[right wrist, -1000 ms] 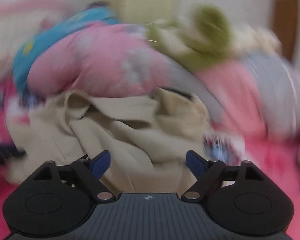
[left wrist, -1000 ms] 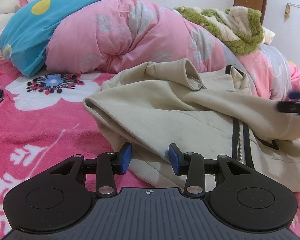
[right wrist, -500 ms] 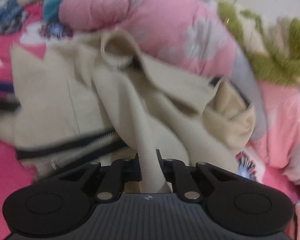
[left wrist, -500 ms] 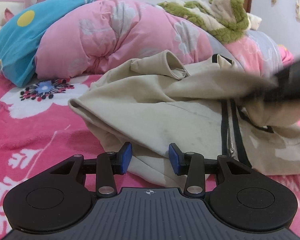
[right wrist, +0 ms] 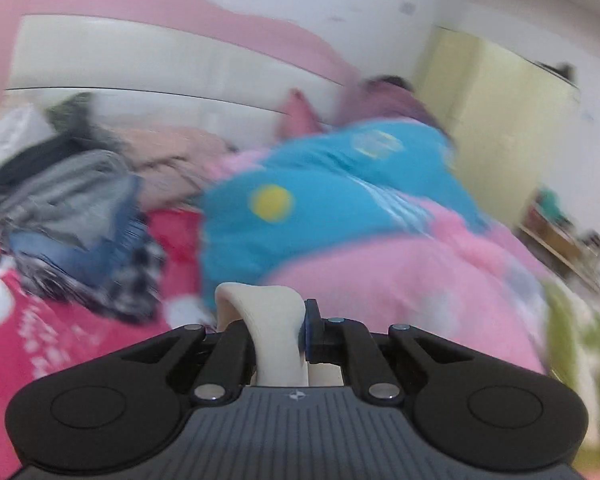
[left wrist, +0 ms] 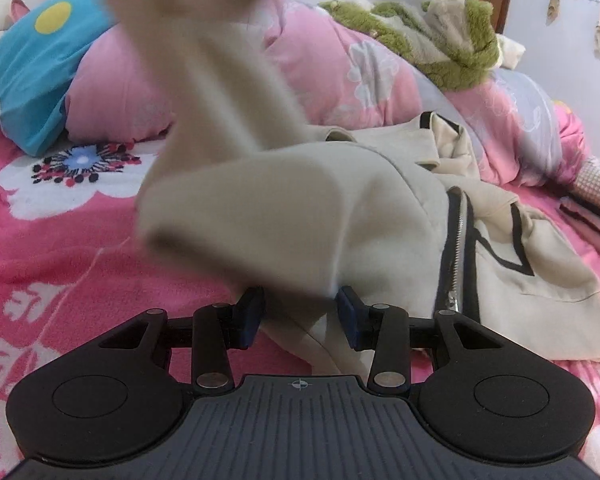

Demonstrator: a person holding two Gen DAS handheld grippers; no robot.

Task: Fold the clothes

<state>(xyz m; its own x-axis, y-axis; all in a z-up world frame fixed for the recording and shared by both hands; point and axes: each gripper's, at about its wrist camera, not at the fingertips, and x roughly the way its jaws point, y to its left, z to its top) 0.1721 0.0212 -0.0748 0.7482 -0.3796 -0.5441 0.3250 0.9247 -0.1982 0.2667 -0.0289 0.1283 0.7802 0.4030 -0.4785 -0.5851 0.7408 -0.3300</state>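
Left gripper (left wrist: 300,316) stood open at the beige zip jacket (left wrist: 380,216) heaped on the pink floral bedspread (left wrist: 60,248), while right gripper (right wrist: 278,334) was clamped on its raised fabric; lifting steadily should shake it straight.

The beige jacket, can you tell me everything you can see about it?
The beige jacket looks soft and thick, with black trim and a metal zipper down its front. It lies crumpled on the pink flowered bedspread, near the pink quilt. One part is lifted high and blurred. The right gripper is shut on a fold of it. The left gripper is open, with cloth lying between its fingers.
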